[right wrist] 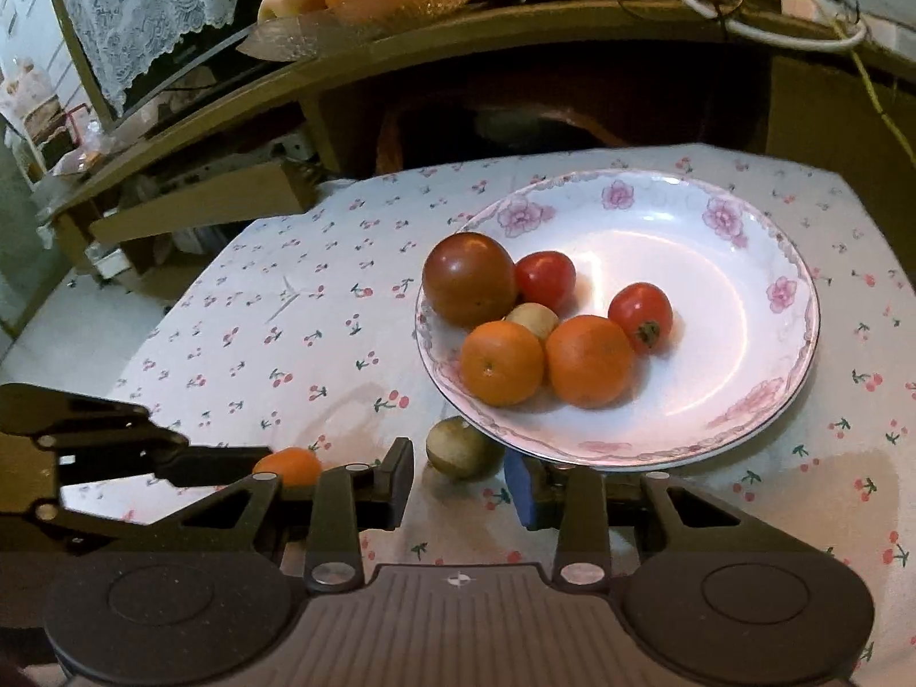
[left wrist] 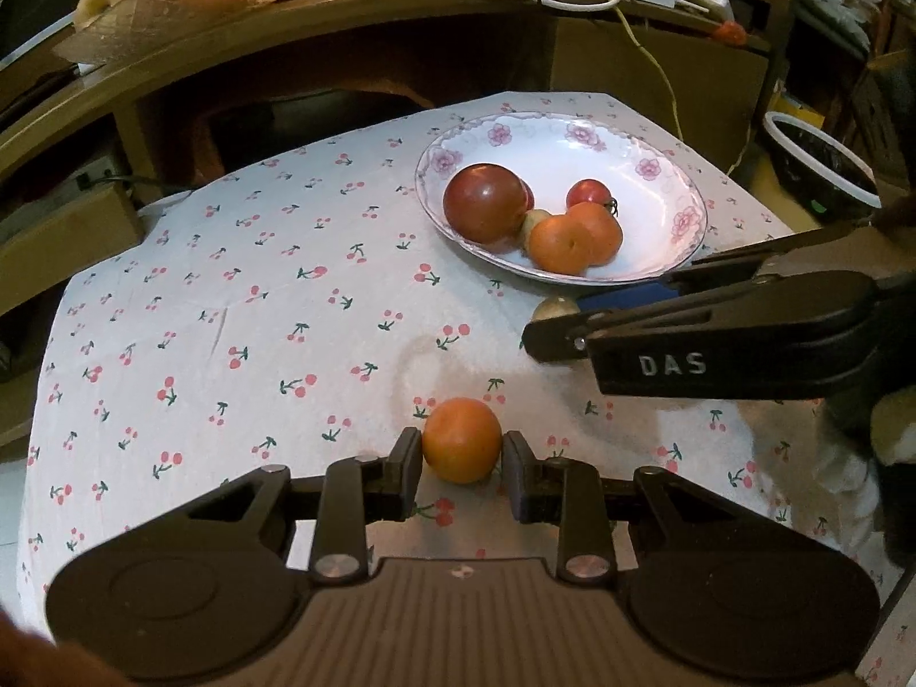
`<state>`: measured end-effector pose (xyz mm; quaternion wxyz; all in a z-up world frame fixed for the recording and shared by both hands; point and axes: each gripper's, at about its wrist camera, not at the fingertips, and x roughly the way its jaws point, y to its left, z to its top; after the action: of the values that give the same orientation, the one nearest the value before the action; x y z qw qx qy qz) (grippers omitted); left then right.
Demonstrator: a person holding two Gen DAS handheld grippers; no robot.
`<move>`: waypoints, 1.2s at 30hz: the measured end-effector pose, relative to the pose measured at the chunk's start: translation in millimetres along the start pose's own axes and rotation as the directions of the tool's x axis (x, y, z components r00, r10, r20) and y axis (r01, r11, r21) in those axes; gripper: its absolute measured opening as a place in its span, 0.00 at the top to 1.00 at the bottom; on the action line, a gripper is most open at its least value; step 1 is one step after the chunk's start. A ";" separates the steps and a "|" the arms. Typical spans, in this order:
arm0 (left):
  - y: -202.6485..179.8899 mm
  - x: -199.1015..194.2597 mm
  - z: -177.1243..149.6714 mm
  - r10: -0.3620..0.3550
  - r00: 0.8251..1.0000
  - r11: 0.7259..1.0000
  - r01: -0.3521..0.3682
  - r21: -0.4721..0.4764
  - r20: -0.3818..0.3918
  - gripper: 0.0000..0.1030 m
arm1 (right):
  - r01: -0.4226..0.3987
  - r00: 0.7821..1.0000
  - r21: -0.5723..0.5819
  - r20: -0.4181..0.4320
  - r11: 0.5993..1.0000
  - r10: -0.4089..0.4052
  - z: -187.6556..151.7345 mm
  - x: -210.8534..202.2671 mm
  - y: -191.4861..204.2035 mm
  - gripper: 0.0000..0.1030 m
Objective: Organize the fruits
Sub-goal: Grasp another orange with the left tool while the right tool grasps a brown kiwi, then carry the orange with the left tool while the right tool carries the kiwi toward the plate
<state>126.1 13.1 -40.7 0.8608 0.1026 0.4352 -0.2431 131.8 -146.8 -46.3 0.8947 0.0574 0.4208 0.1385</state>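
The left gripper (left wrist: 462, 449) sits nearest the lens, its fingers (left wrist: 407, 452) pinching a small orange (left wrist: 462, 439) low over the cherry-print cloth of the worktop (left wrist: 229, 315). The fruit is round, with no long axis to line up, so the grip needs no turning. From there the flowered plate (left wrist: 658, 149) lies ahead and to the right, well apart from the orange, with bare cloth between them.

Further right, the right gripper (right wrist: 458, 475) points at a small greenish-brown fruit (right wrist: 461, 446) that rests on the cloth just against the plate's near rim. Its fingers (right wrist: 398, 478) are spread around the fruit, not yet touching; this hand is plainly the nearer one for that piece.

The plate already carries a large dark tomato (right wrist: 469, 277), two small red ones, two oranges and another pale fruit, bunched on its left half; the right half is open. I judge the rim overhanging the greenish fruit to be the tight spot.
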 end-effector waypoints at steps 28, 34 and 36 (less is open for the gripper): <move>-20.7 -2.1 4.3 0.021 1.000 1.000 -0.021 -0.004 -0.016 0.55 | 0.067 0.990 -0.120 -0.116 0.991 -0.081 -46.9 -61.1 -11.8 0.70; -25.0 10.6 9.2 0.014 1.000 1.000 -0.014 0.004 -0.026 0.52 | 0.059 0.989 -0.142 -0.124 0.988 -0.077 -43.6 -57.5 -10.9 0.68; -25.4 16.3 9.6 0.009 0.999 1.000 -0.009 0.001 -0.032 0.51 | 0.057 0.989 -0.157 -0.125 0.986 -0.077 -44.4 -57.7 -9.9 0.68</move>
<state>128.1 -17.9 -47.1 0.8548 0.1090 0.4483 -0.2376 64.6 -174.0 -34.4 0.8712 -0.0349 0.4681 0.1436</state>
